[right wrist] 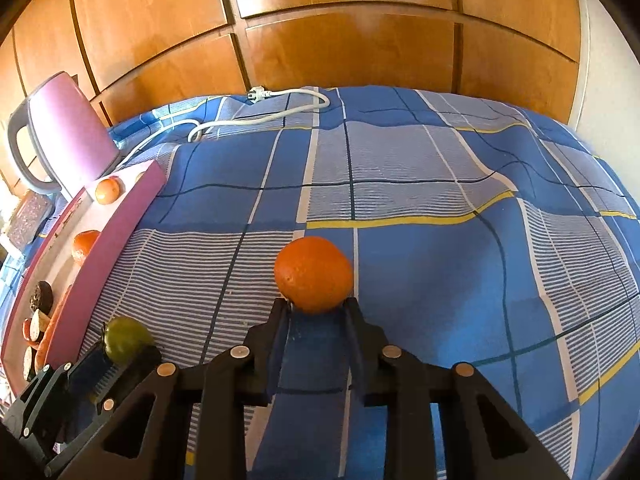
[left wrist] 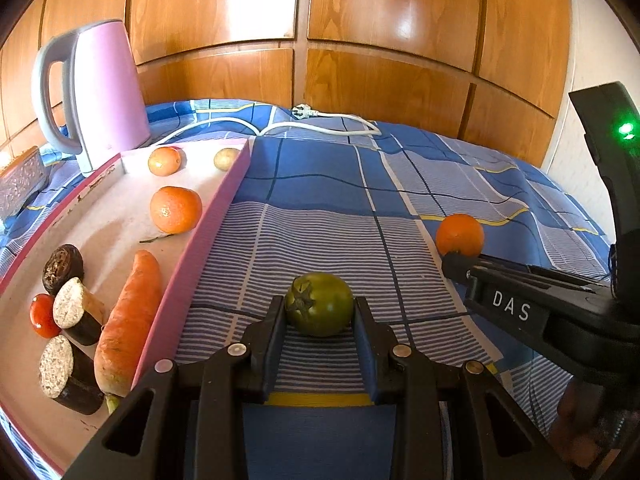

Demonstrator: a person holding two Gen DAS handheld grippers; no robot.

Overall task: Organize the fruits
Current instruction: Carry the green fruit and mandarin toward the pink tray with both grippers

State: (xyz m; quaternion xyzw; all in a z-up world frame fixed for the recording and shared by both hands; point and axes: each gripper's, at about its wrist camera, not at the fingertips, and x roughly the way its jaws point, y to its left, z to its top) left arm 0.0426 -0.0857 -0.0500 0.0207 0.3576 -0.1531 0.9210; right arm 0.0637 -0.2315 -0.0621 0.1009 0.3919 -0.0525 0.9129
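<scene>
A green tomato [left wrist: 319,304] sits between the fingertips of my left gripper [left wrist: 319,307], which is shut on it over the blue checked cloth; it also shows in the right wrist view [right wrist: 126,339]. An orange [right wrist: 313,275] sits at the fingertips of my right gripper [right wrist: 318,307], which is shut on it; it also shows in the left wrist view [left wrist: 459,235]. A pink tray [left wrist: 208,224] at the left holds two oranges [left wrist: 175,209], a carrot [left wrist: 128,320], a red tomato [left wrist: 42,316], a potato [left wrist: 226,159] and eggplant pieces [left wrist: 76,316].
A pink kettle [left wrist: 94,92] stands behind the tray, with its white cord [left wrist: 320,126] lying across the far cloth. A patterned box [left wrist: 20,184] sits at the far left. Wooden panelling rises behind the bed.
</scene>
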